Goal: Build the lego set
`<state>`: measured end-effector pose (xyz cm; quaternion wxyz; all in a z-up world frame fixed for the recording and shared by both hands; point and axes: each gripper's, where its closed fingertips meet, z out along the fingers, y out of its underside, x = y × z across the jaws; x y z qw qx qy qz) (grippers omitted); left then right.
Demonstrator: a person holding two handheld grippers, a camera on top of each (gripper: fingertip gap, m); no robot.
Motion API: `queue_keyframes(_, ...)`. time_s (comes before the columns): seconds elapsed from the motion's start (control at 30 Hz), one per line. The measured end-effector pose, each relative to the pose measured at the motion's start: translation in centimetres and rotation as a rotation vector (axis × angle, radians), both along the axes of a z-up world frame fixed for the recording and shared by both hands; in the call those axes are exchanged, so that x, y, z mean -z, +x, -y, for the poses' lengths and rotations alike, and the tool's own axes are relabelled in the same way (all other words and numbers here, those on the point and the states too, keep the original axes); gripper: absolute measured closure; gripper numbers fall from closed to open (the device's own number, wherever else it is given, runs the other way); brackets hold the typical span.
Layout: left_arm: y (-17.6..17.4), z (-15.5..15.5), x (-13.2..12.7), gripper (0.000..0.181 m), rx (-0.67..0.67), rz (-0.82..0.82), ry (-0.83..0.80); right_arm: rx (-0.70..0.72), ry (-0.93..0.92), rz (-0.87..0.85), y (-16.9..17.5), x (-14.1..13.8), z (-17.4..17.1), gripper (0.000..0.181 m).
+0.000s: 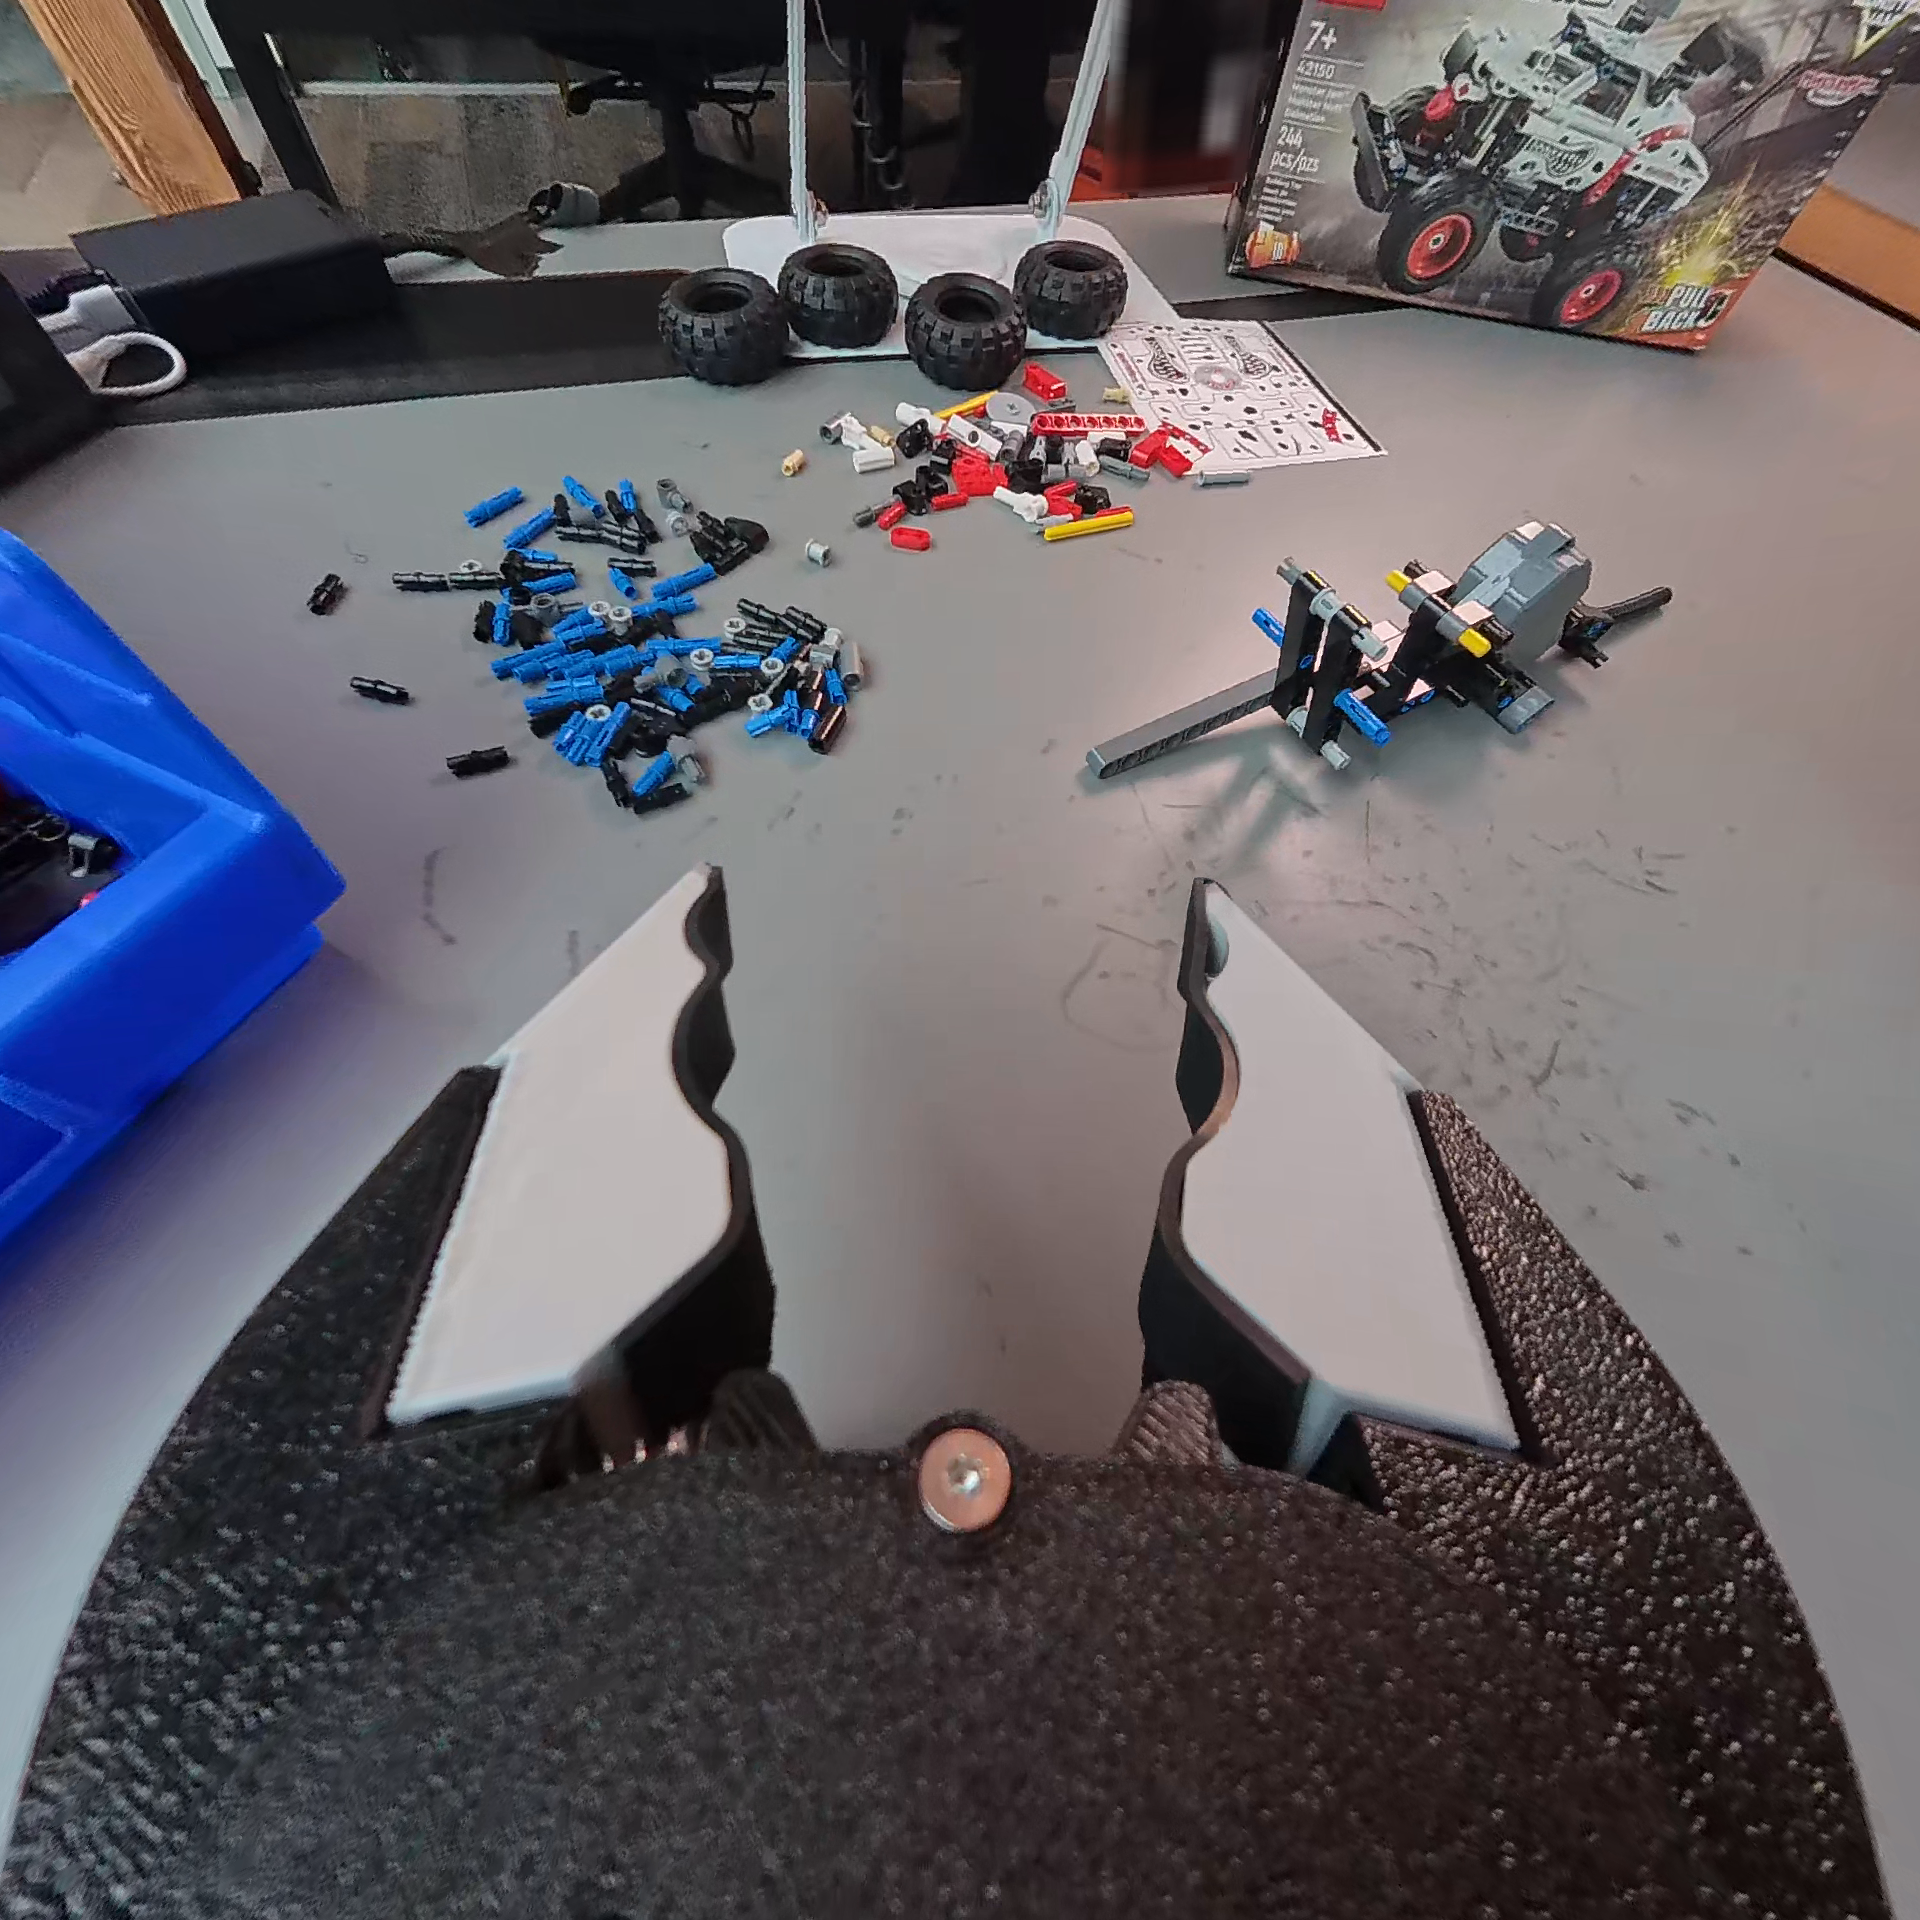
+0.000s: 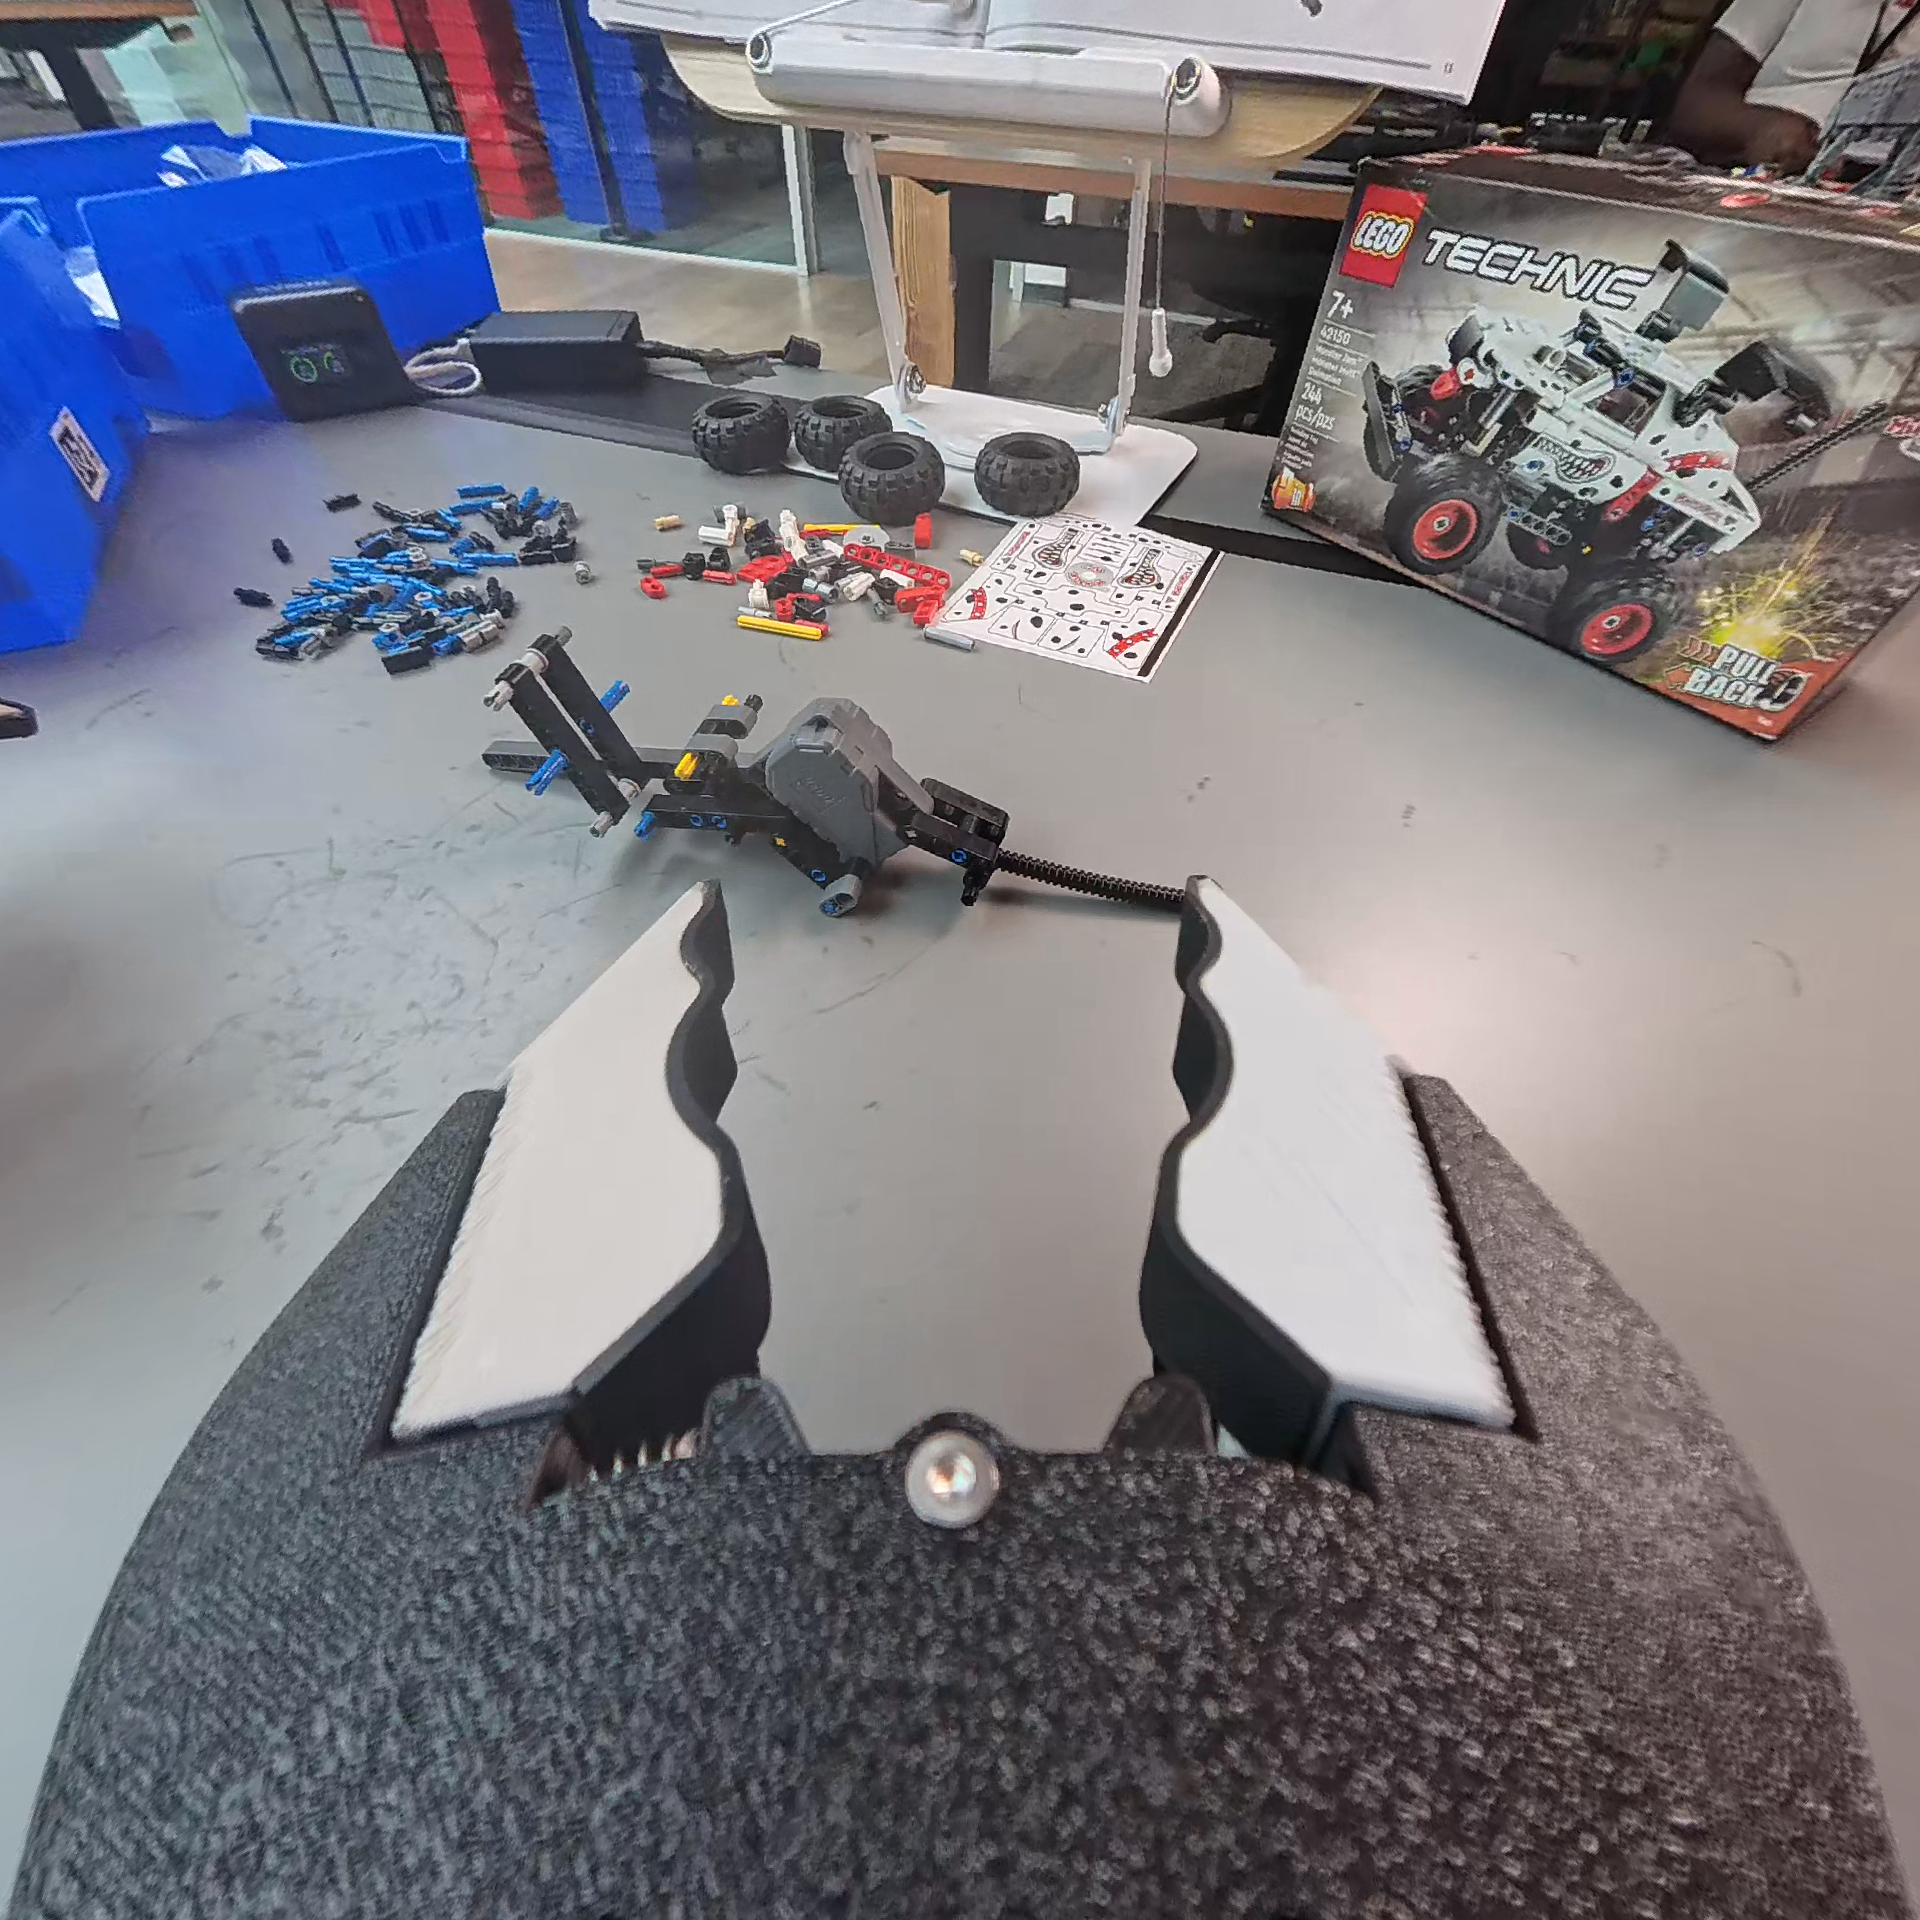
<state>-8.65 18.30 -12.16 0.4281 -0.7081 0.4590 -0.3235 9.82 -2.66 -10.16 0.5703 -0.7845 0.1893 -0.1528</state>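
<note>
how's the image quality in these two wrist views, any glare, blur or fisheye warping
Left wrist view: sharp overall; a soft sheen on the grey table, the partial lego build casts a shadow toward the camera, and the blue bin bows at the frame edge. Right wrist view: the right gripper body looks slightly smeared, and the lego box leans from wide-angle distortion.

The printed cardboard box (image 2: 1621,436) at the far right of the grey counter (image 2: 1351,935) bears a red square logo, a line of large pale lettering, a column of small numbers and words on its left side, and slanted lettering at its lower corner. The white sticker sheet (image 2: 1081,592) carries tiny print, too small to read. The blue plastic bin (image 2: 62,540) wears a white coded label (image 2: 78,452). The black device (image 2: 312,348) shows a small lit screen.
</note>
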Motion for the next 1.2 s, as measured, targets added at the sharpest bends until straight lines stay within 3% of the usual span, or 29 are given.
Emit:
queue_keyframes(0.37, -0.3, -0.2, -0.8, 0.087, -0.028, 0.035, 0.043, -0.074, -0.059, 0.062, -1.5, 0.5, -0.9, 0.095)
queue_keyframes(0.6, -0.8, 0.5, -2.5, 0.084, -0.026, 0.107, 0.156, -0.099, 0.012, 0.105, -2.1, -0.7, -0.6, 0.096)
queue_keyframes(0.93, -0.4, 0.8, -1.8, 0.071, -0.008, 0.056, 0.182, -0.093, 0.053, 0.103, -2.0, -1.3, -0.3, 0.099)
queue_keyframes(1.2, -0.8, 0.7, -2.2, 0.073, -0.014, 0.099, 0.158, -0.086, 0.054, 0.149, -2.2, -1.5, -0.2, 0.099)
